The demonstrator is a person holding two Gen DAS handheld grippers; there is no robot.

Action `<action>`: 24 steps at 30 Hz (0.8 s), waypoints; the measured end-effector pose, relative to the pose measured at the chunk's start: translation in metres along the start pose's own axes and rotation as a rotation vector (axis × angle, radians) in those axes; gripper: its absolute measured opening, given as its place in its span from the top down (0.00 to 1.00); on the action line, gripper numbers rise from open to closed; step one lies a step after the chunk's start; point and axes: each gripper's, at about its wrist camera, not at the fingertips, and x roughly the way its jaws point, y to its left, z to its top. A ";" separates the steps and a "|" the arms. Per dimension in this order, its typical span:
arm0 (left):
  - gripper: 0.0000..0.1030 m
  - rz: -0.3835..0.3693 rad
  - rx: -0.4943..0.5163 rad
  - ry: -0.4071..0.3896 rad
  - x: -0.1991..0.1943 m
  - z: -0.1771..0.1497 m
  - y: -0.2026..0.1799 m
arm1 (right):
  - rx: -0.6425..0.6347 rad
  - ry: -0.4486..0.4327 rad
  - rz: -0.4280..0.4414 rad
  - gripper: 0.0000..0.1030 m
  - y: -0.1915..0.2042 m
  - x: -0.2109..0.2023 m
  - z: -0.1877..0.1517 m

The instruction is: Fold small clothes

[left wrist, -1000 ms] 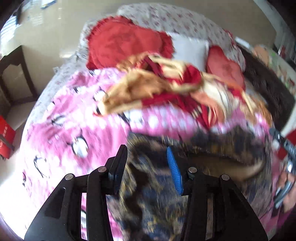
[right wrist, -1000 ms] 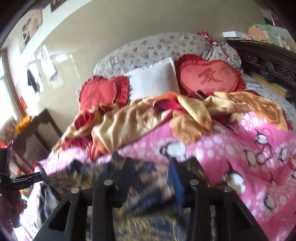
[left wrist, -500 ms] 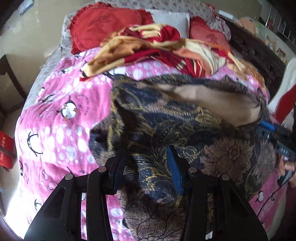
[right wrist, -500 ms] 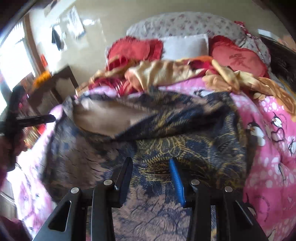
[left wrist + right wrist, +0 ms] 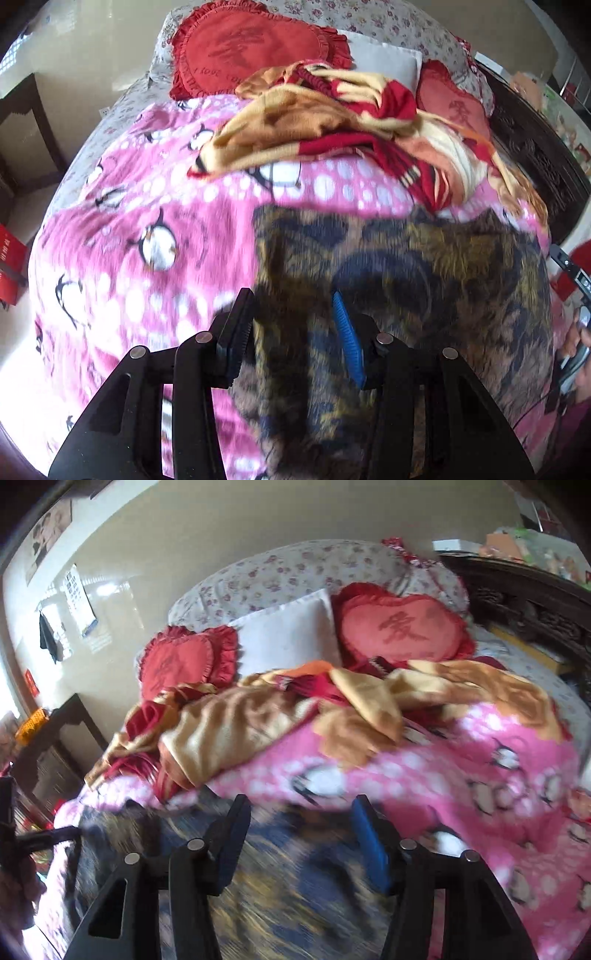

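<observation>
The black plastic left gripper (image 5: pixel 291 325) is showing round silver screws and one ribbed blue pad at 3 o'clock; the black plastic right gripper (image 5: pixel 303 830) is looking the same.

we see a bed under a pink penguin blanket (image 5: pixel 480 775), heart-shaped red cushions (image 5: pixel 399 631) and a white pillow (image 5: pixel 291 627) against a floral headboard (image 5: pixel 295 572), glossy beige walls (image 5: pixel 221 524), and dark carved wooden furniture (image 5: pixel 535 602) alongside.

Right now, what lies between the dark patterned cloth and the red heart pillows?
In both views: a strip of pink penguin blanket, then a crumpled gold-and-red blanket heaped on it, before the heart pillows. The dark cloth sits nearest.
</observation>
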 end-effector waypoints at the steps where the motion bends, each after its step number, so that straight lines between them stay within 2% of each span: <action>1: 0.57 -0.012 -0.005 0.009 -0.002 -0.008 0.001 | -0.004 0.028 -0.016 0.46 -0.010 -0.002 -0.007; 5: 0.57 -0.031 -0.020 0.024 -0.010 -0.035 0.002 | -0.033 0.077 -0.046 0.47 -0.023 0.002 -0.021; 7: 0.57 -0.038 -0.040 0.034 -0.016 -0.045 0.004 | -0.014 0.095 0.009 0.62 -0.027 0.010 -0.020; 8: 0.57 -0.046 -0.057 0.037 -0.021 -0.051 0.007 | -0.008 0.104 0.038 0.85 -0.026 0.013 -0.019; 9: 0.57 -0.055 -0.066 0.037 -0.026 -0.056 0.008 | -0.018 0.102 0.031 0.95 -0.022 0.013 -0.019; 13: 0.57 -0.067 -0.068 0.049 -0.041 -0.084 0.015 | -0.013 0.053 -0.064 0.98 -0.024 0.003 -0.018; 16: 0.57 -0.090 -0.076 0.081 -0.042 -0.104 0.022 | 0.026 0.110 -0.086 0.98 -0.035 0.005 -0.027; 17: 0.57 -0.110 -0.084 0.087 -0.043 -0.112 0.025 | 0.032 0.119 -0.053 0.96 -0.036 -0.002 -0.031; 19: 0.57 -0.161 -0.096 0.088 -0.047 -0.125 0.025 | 0.035 0.116 -0.013 0.81 -0.034 -0.023 -0.041; 20: 0.57 -0.188 -0.093 0.089 -0.049 -0.133 0.024 | 0.035 0.112 0.003 0.55 -0.033 -0.034 -0.049; 21: 0.57 -0.211 -0.086 0.092 -0.050 -0.138 0.024 | 0.037 0.108 0.026 0.41 -0.032 -0.044 -0.057; 24: 0.57 -0.235 -0.049 0.107 -0.048 -0.151 0.017 | 0.016 0.143 0.078 0.41 -0.028 -0.069 -0.090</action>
